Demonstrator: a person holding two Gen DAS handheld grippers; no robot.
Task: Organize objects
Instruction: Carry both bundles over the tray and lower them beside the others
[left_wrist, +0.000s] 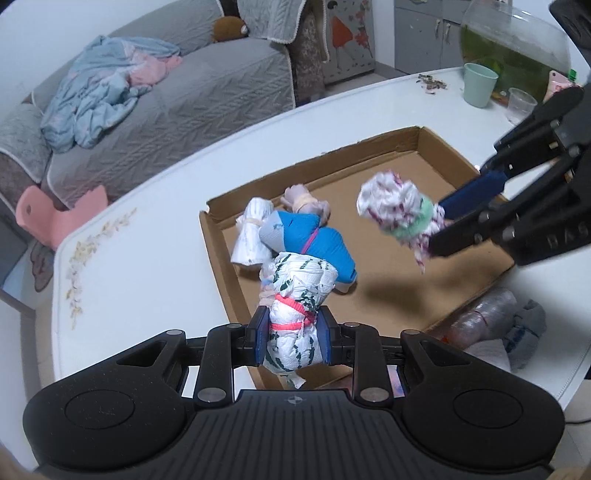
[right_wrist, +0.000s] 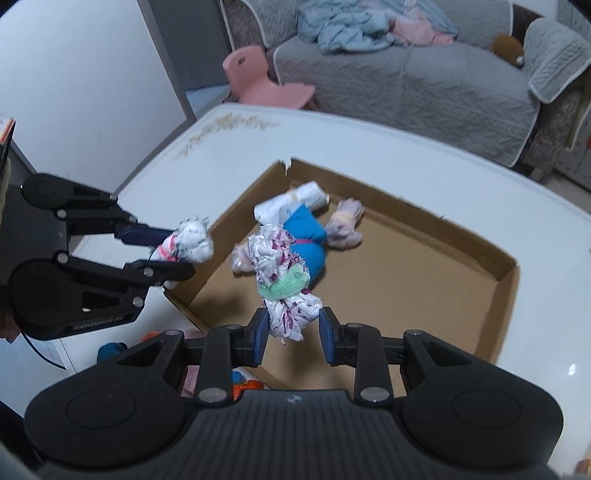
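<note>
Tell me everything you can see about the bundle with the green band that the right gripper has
The bundle with the green band is a rolled piece of white cloth with purple-red specks, cinched near the middle by a mint green stretchy band. It looks soft and crumpled, with ruffled ends. It hangs in the air over the cardboard tray, one end between the fingers of the right gripper; the right finger seems to stand slightly off it. Nothing else touches it.

White table (left_wrist: 155, 236): cardboard tray (left_wrist: 399, 155), green cup (left_wrist: 479, 84).
</note>
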